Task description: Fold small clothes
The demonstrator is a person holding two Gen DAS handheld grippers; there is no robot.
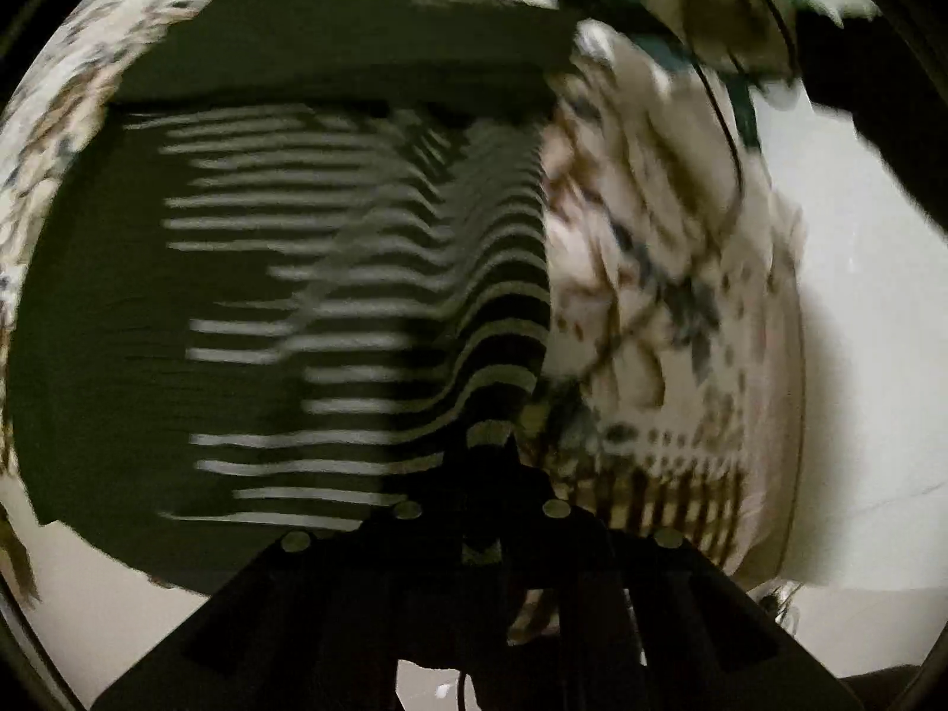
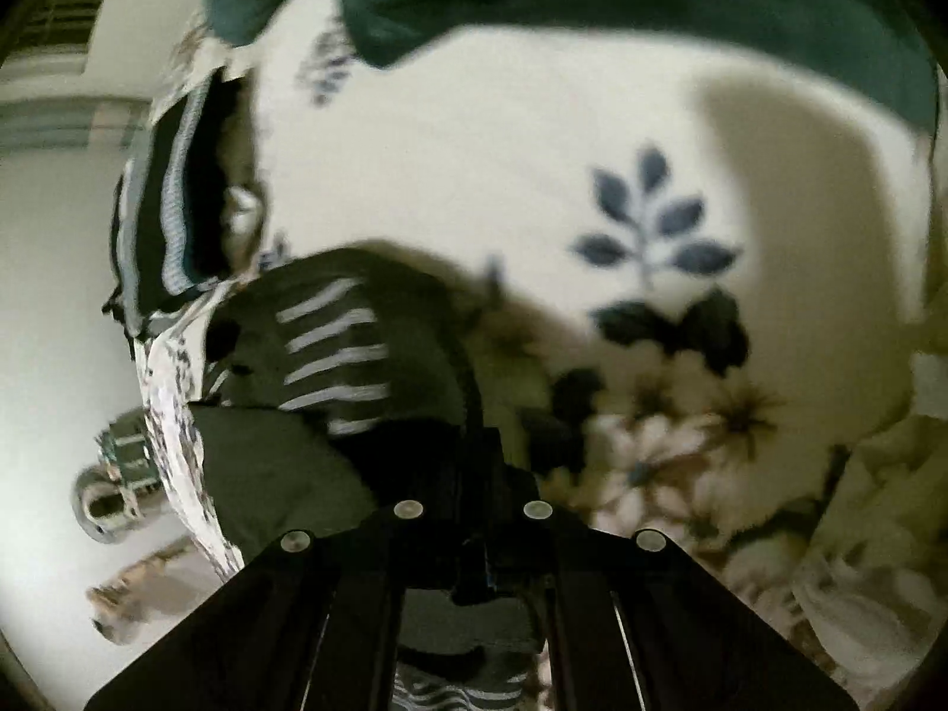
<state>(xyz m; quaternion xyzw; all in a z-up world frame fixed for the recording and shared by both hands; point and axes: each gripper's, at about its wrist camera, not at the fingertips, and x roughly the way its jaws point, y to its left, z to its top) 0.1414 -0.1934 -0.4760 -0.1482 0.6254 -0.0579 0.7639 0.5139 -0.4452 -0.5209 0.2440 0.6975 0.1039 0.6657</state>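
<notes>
A home, likely a bedroom: a soft floral bedspread (image 2: 533, 166) printed with blue leaves and pale flowers covers a bed, clothes lie on it, a green garment (image 2: 652, 6) at its far side, and pale floor (image 2: 53, 296) shows beside it.

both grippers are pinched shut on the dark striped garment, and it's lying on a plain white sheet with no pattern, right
Not quite. The left gripper and the right gripper are both shut on the dark striped garment, but the sheet under it is not plain: the right wrist view shows blue leaf sprigs and flowers printed on it.
</notes>
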